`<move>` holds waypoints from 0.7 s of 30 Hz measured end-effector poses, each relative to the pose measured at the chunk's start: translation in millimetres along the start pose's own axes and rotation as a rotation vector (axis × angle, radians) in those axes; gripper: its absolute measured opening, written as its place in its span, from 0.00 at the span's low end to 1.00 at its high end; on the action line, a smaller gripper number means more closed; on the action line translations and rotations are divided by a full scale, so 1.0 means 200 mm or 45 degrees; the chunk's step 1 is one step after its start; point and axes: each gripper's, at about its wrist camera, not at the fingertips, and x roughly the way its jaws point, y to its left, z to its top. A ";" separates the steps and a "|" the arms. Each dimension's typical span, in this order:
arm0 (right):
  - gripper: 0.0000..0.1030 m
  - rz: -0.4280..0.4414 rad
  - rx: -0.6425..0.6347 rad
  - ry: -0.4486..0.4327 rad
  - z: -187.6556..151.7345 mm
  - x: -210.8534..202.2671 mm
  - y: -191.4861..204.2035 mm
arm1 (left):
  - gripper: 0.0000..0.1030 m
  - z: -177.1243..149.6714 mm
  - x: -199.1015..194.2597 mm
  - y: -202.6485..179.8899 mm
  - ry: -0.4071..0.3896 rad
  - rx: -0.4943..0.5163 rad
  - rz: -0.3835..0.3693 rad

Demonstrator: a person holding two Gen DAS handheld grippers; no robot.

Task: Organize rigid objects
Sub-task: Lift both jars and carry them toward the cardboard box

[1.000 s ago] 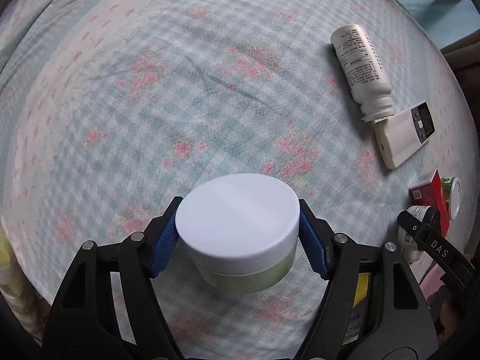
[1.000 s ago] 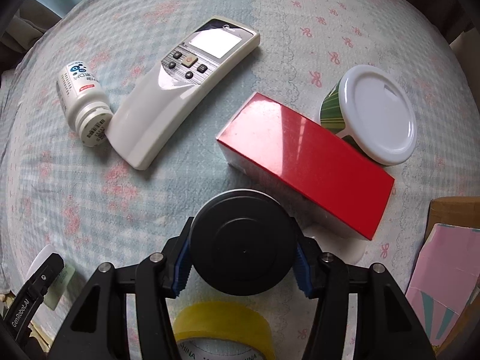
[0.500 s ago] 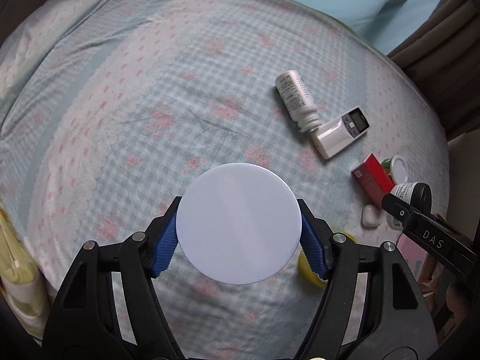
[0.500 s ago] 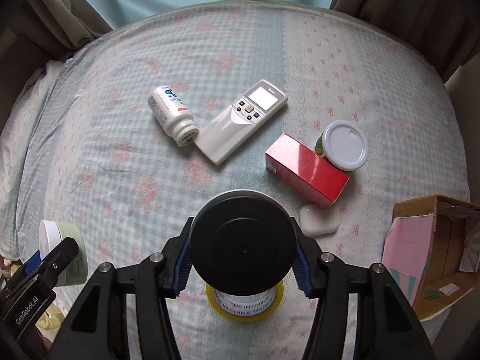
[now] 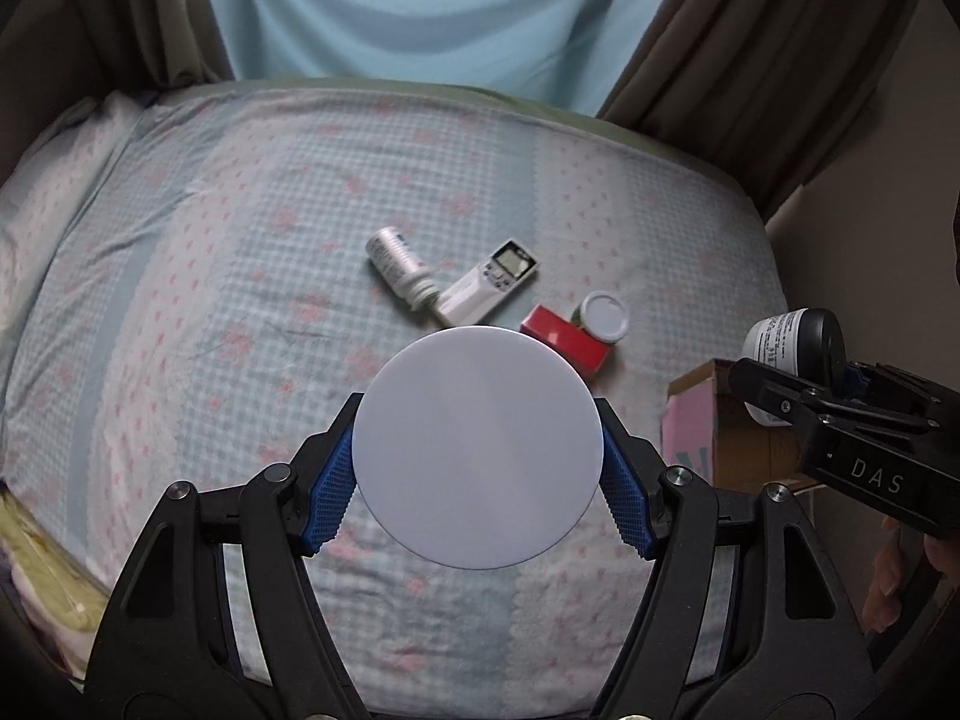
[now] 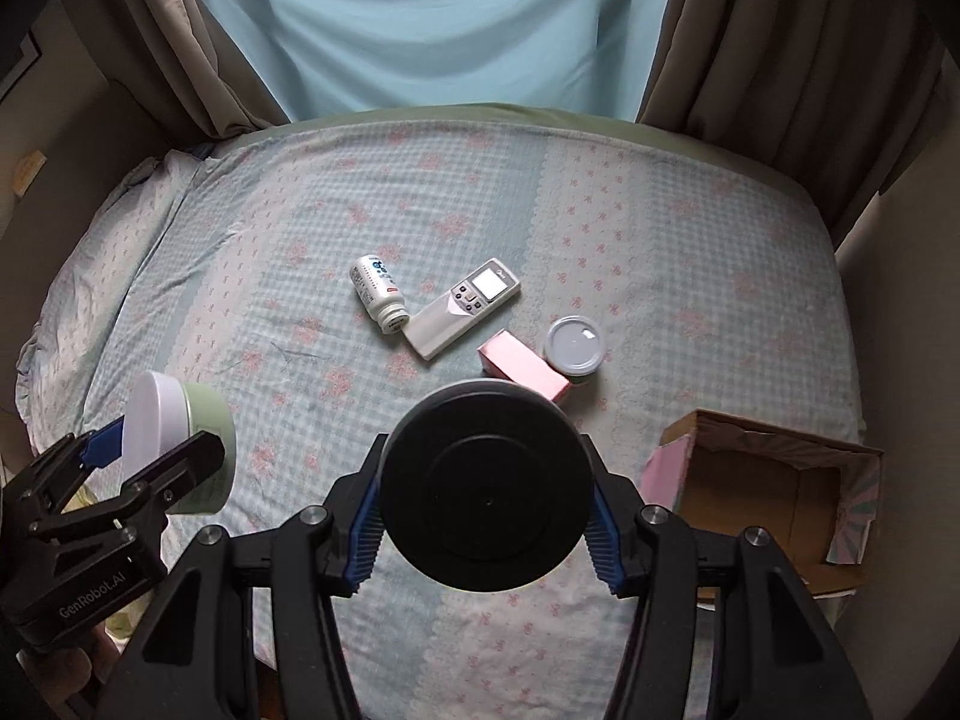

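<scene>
While each hand-held gripper (image 5: 478, 477) (image 6: 485, 531) clamps something, round white-lidded jar (image 5: 477, 447) left, black-capped jar (image 6: 486, 483) right.

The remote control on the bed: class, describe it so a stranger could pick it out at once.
On the checked bedspread, look at the small cluster near the middle. The remote control lies flat between a toppled white pill bottle and a red box. It alone is long, flat and white, with a small screen and buttons.

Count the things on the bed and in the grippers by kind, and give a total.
Jars: 3 (white-lid jar, black-lid jar, jar on the bed)
Bottles: 1 (bottle)
Remotes: 1 (remote)
Red boxes: 1 (red box)
Total: 6
</scene>
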 end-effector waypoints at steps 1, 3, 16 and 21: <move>0.51 -0.002 -0.007 -0.010 -0.01 -0.05 -0.06 | 0.66 0.01 -0.02 -0.08 -0.007 0.021 -0.012; 0.51 -0.021 -0.014 -0.030 -0.04 -0.14 -0.19 | 0.66 0.01 -0.07 -0.25 -0.020 0.053 -0.055; 0.51 -0.227 0.117 -0.093 -0.26 -0.46 -1.12 | 0.66 -0.02 0.05 -1.37 -0.021 0.310 -0.283; 0.51 -0.262 0.216 -0.049 -0.32 -0.40 -1.43 | 0.66 -0.07 0.20 -1.68 0.036 0.401 -0.319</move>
